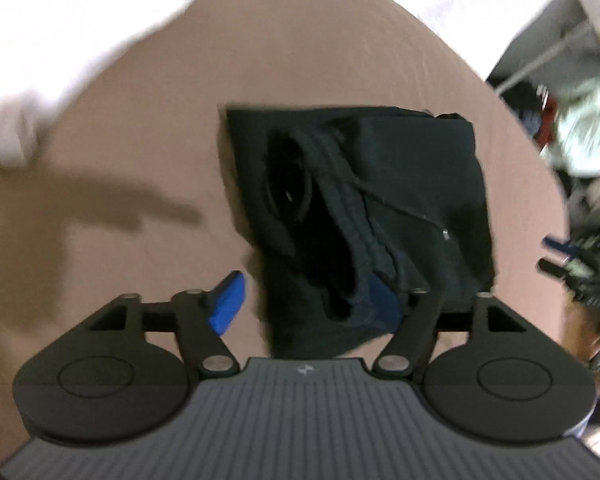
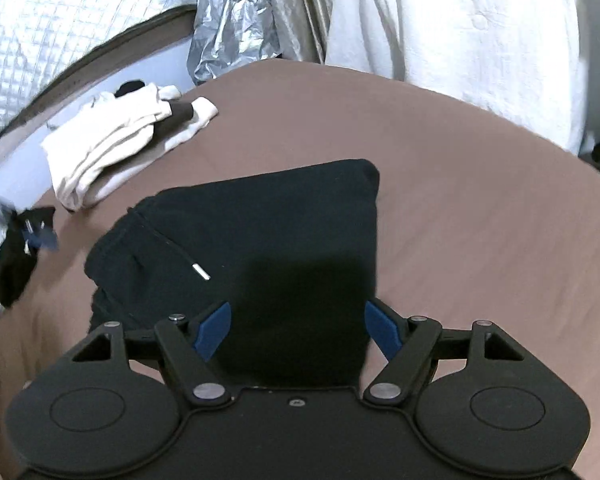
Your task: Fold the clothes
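Nearest the left camera, the left tool (image 1: 306, 300) has its fingers spread wide over the near edge of the black garment (image 1: 360, 208); a fold of cloth hides most of its right blue pad, and whether that pad touches the cloth I cannot tell. The right tool (image 2: 296, 330) is spread as well, its two blue pads standing either side of the same garment's near end without pinching it. The garment lies on the brown bed sheet (image 2: 480, 200), already brought into a compact, roughly square bundle, with a drawstring (image 2: 172, 246) lying across the top and the waistband bunched along one side. That bunching suggests the fold is mostly done but untidy, needing perhaps a last tuck or smoothing. Farther back, a white garment (image 2: 112, 152) sits crumpled near the bed's edge, seemingly yet to be folded, with a white blanket (image 2: 460, 28) beyond.
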